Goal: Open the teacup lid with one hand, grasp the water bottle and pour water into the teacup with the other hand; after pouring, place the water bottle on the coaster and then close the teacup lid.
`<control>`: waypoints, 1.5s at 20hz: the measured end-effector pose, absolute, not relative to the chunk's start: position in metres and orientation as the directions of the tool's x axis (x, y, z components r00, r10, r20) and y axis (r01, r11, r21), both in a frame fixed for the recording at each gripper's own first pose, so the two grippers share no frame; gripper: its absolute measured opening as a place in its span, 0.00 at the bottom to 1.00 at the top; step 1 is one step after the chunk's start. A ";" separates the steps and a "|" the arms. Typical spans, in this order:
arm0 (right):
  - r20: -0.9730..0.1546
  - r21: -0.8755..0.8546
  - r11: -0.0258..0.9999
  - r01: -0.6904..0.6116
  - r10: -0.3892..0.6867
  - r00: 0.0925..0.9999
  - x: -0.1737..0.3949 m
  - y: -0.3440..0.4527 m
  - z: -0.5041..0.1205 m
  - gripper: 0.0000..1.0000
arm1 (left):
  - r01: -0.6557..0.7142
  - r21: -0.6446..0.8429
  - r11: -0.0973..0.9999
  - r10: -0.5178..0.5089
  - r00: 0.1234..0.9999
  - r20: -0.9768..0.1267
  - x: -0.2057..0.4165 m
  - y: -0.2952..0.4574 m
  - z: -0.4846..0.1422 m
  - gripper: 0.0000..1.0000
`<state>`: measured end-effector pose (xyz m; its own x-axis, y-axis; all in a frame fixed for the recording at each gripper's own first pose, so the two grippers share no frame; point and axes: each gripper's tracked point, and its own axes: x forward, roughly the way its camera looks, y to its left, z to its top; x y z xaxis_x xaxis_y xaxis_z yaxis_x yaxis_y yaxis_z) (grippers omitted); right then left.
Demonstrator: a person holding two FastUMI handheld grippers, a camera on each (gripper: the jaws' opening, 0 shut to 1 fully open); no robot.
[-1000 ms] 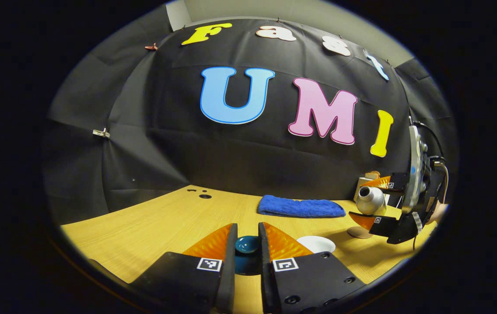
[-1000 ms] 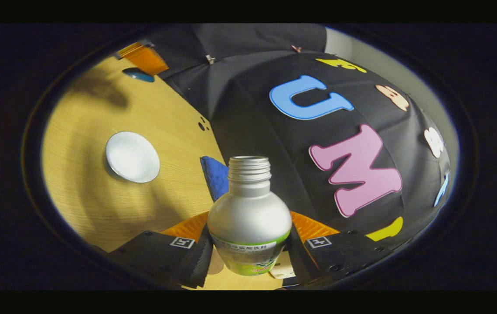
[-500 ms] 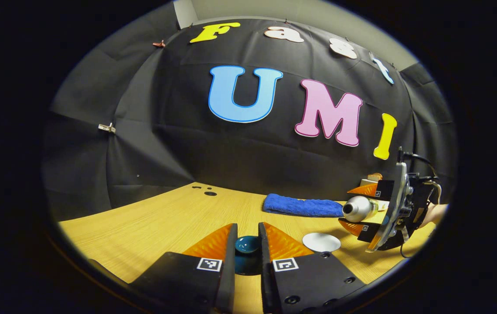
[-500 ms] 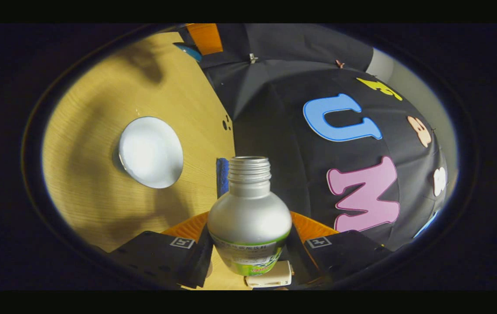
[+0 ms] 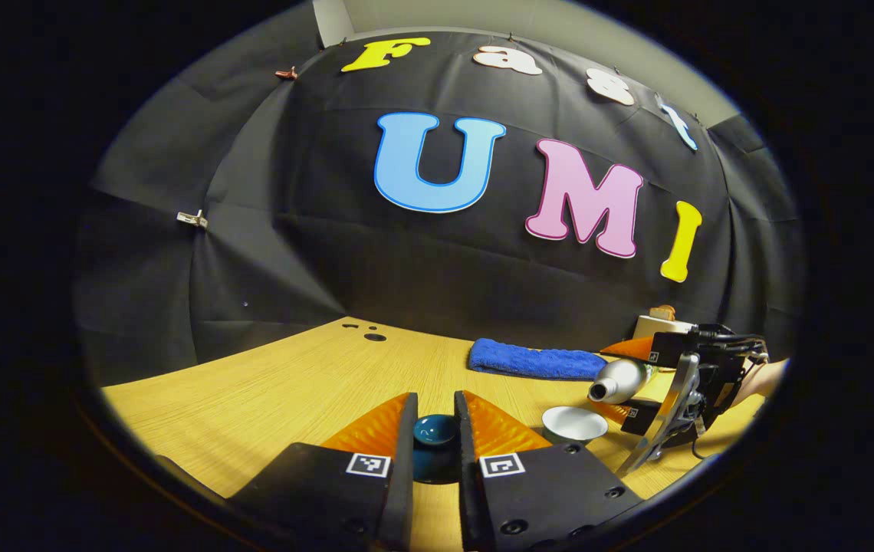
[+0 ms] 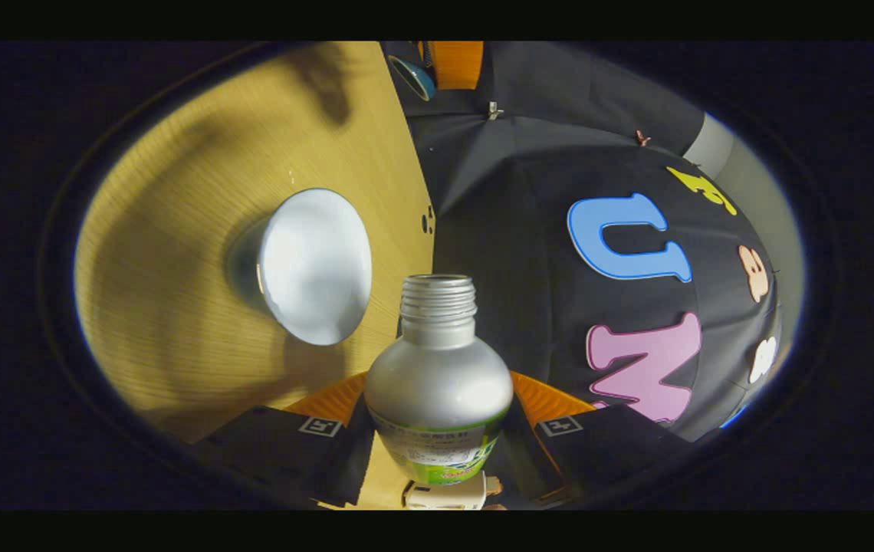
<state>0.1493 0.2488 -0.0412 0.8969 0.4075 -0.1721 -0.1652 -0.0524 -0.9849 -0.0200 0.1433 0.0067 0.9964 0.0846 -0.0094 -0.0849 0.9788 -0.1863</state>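
My left gripper (image 5: 435, 429) is shut on the dark teal teacup lid (image 5: 435, 431), held just above the wooden table (image 5: 284, 391). To its right stands the open teacup (image 5: 573, 424), white inside. My right gripper (image 5: 636, 379) holds the silver water bottle (image 5: 617, 380) tipped on its side, its open mouth pointing down at the cup's rim. In the right gripper view my right gripper (image 6: 437, 418) is shut on the water bottle (image 6: 437, 383), whose threaded neck has no cap. The teacup (image 6: 310, 264) lies to the left of the neck. No water is visible.
A folded blue towel (image 5: 535, 360) lies at the back of the table by the black cloth wall. A small pale object (image 5: 655, 322) stands behind my right gripper. Small dark holes (image 5: 368, 333) mark the tabletop at the far left.
My right gripper has come down and toward the teacup, tipping the bottle from nearly upright to lying over with its mouth at the cup. My left gripper has kept the lid almost still.
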 end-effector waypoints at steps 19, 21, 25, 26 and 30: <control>-0.105 -0.959 -0.280 0.030 0.455 0.884 0.160 0.257 -0.029 0.81 | -0.052 -0.181 0.982 0.047 0.998 -0.036 -0.011 0.139 0.000 0.28; -0.101 -0.955 -0.294 0.043 0.457 0.883 0.159 0.255 -0.026 0.77 | -0.051 -0.182 0.982 0.045 0.998 -0.036 -0.011 0.139 0.001 0.28; -0.096 -0.948 -0.312 0.059 0.461 0.882 0.160 0.255 -0.023 0.77 | -0.050 -0.174 0.984 0.045 0.999 -0.031 -0.013 0.138 0.003 0.28; -0.091 -0.944 -0.321 0.072 0.465 0.881 0.160 0.257 -0.022 0.77 | -0.050 -0.172 0.984 0.046 0.998 -0.030 -0.014 0.138 0.004 0.28; -0.083 -0.938 -0.335 0.091 0.471 0.878 0.160 0.256 -0.016 0.77 | -0.049 -0.173 0.984 0.044 0.999 -0.031 -0.015 0.136 0.004 0.28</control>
